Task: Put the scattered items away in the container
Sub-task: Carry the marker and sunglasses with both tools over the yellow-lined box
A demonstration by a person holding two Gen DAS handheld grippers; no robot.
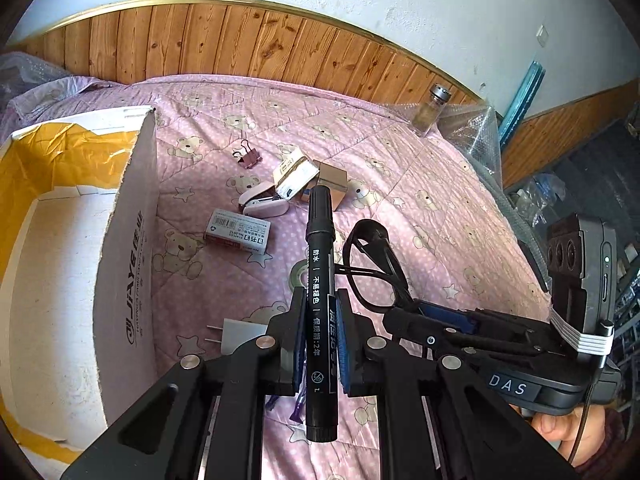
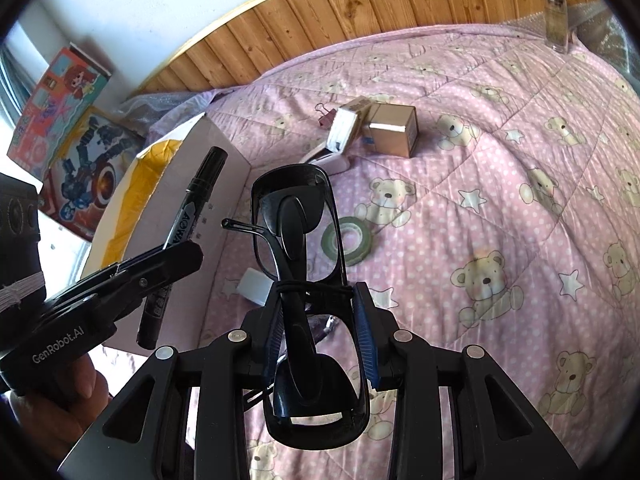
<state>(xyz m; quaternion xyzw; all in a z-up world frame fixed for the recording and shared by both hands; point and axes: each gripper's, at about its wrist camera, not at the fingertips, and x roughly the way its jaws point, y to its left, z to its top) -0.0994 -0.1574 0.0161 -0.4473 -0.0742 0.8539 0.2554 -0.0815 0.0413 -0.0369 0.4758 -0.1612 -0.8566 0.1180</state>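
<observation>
My left gripper (image 1: 318, 308) is shut on a black marker (image 1: 320, 264), held lengthwise above the pink quilt, just right of the white cardboard box (image 1: 128, 248) with a yellow lining. My right gripper (image 2: 318, 300) is shut on folded black glasses (image 2: 296, 216), also held above the quilt. In the right wrist view the left gripper (image 2: 160, 264) with the marker (image 2: 188, 216) hangs by the box (image 2: 224, 148). In the left wrist view the right gripper (image 1: 420, 312) shows beside mine, holding the glasses (image 1: 372, 256). Loose on the quilt: a tape roll (image 2: 347, 241), a stapler (image 1: 264, 204), a staple box (image 1: 237, 231), a binder clip (image 1: 248, 155).
Two small cartons (image 2: 394, 130) lie mid-bed. A glass jar (image 2: 557, 16) stands near the wooden wall panel by bubble wrap (image 1: 472, 132). A white plug adapter (image 1: 240, 334) lies by the box. Toy boxes (image 2: 60, 120) stand off the bed's left. A hand (image 2: 60, 392) holds the left gripper.
</observation>
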